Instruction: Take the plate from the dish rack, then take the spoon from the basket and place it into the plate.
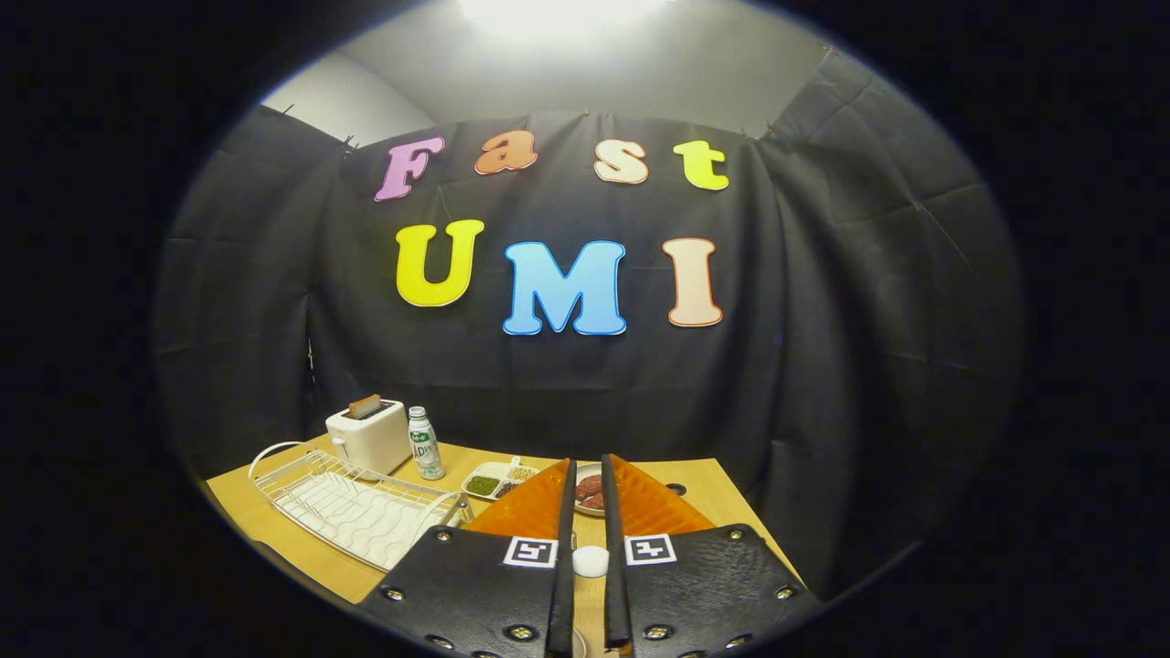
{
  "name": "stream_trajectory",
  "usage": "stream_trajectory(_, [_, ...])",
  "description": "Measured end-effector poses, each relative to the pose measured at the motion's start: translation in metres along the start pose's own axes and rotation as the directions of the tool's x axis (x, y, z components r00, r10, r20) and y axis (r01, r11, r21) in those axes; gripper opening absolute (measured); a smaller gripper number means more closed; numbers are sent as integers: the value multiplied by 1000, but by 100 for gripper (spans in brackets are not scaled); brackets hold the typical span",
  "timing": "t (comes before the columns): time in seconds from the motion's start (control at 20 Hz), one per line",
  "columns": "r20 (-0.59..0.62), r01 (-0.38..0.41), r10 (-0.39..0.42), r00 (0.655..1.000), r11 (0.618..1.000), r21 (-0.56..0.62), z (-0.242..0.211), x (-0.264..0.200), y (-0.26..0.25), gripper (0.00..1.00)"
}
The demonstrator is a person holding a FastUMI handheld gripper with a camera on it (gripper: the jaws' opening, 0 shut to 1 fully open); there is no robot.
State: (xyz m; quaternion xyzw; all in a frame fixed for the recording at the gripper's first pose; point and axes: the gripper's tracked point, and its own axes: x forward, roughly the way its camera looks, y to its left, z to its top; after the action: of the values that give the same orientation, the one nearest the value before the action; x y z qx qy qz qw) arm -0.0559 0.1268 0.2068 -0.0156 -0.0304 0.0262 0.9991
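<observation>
My gripper [590,475] is held high over the wooden table [274,539], its fingers [535,512] drawn close with only a narrow slot between them. A small white rounded piece [590,560], apparently part of the spoon, sits in that slot and touches both fingers. The rest of it is hidden behind the fingers. Left of the fingers stands the white wire dish rack [356,512]; I see no plate in its slots. A pale curved edge [578,644] shows at the very base of the slot; I cannot tell what it is.
A white toaster [370,437] with toast and a small bottle [425,443] stand behind the rack. A divided tray of beans [498,480] and a dish of red food [590,491] lie just beyond the fingertips. The black cloth wall closes off the table's far side.
</observation>
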Motion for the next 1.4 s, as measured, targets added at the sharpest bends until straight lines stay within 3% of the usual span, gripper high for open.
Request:
stream_trajectory(0.6, [-96,-41,42,995,999,8,-34,-25,29,12])
stream_trajectory(1.4, [-252,-144,141,958,990,6,-104,-14,80,13])
